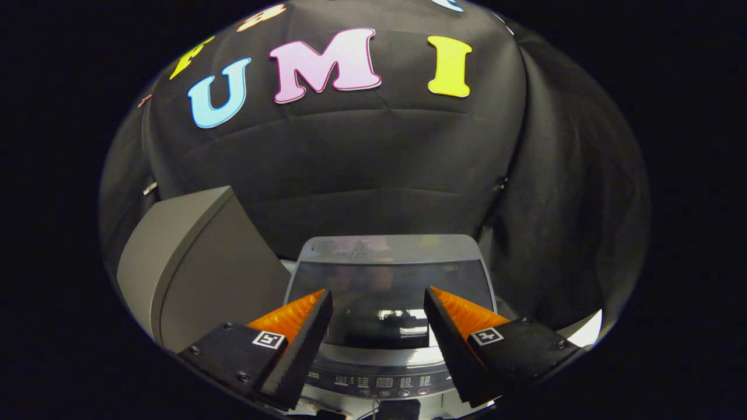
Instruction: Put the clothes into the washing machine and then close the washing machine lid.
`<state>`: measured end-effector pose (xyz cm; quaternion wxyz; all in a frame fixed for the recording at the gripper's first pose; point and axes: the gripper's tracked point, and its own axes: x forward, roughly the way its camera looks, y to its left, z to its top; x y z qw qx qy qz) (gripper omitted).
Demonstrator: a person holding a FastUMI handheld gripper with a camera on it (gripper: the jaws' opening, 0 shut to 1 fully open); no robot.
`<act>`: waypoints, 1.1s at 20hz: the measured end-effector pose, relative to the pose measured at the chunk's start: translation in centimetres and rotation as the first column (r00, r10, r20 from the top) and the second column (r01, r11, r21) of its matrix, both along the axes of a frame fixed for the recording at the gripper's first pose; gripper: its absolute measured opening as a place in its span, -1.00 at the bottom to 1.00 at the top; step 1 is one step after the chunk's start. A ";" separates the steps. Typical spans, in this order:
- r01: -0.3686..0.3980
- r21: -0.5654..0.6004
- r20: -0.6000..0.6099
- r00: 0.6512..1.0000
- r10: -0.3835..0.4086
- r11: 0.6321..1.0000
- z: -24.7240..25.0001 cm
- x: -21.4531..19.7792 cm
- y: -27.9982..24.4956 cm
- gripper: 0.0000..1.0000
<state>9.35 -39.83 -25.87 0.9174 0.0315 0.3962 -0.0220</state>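
Pale surface (586, 329) under a washing machine (382, 382), lid (388, 291) down, grey box (192, 262) just beside, jaws apart above.

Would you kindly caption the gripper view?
Open gripper poised above the washing machine, its lid down.

Grey cabinet (192, 262) against black cloth wall (373, 169)

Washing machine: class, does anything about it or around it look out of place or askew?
Nothing stands out. The washing machine sits square, its dark glass lid down flat and its control panel intact. The claw hangs open above it, holding nothing.
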 end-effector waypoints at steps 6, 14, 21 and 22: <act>-0.030 -0.059 0.339 0.939 0.048 0.998 11.5 5.2 3.2 0.98; -0.093 -0.048 0.638 0.764 0.102 0.994 25.5 3.2 12.6 0.98; -0.091 0.045 0.627 0.778 0.043 0.995 27.5 -0.8 17.6 0.98; -0.089 0.037 0.626 0.779 0.047 0.995 27.6 -1.1 18.1 0.98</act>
